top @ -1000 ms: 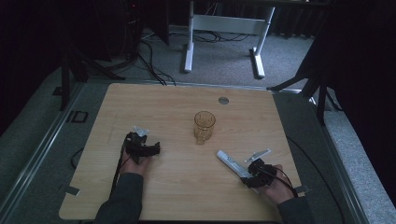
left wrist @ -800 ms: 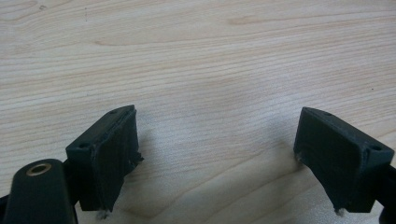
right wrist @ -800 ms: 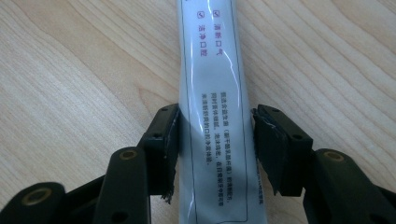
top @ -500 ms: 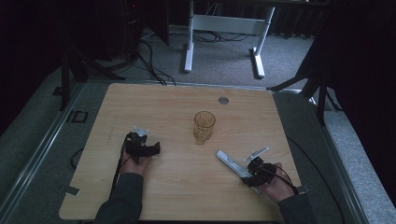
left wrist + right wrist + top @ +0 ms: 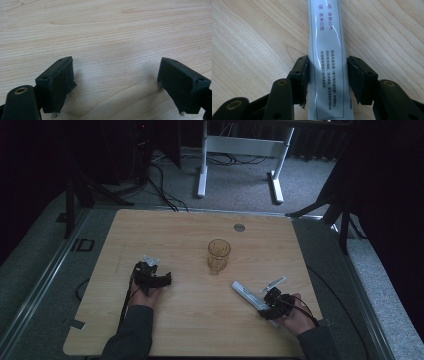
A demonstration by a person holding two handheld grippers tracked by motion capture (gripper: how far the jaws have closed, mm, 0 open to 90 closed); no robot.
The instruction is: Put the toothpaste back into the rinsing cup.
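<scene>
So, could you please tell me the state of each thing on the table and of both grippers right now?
white tube: lying flat on the table, between the right gripper's jaws.
right gripper: shut on the white tube.
left gripper: open, holds nothing, over bare wood.
glass cup: upright, apparently empty, untouched.
table: bears all of these.

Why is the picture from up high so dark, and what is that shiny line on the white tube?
High view: dim light, so the floor beyond the table goes nearly black and the glass cup looks murky. Right gripper view: bright and sharp, with a thin streak of glare running along the white tube. Left gripper view: the wood grain is crisp, with soft shadows beside the jaws.
</scene>
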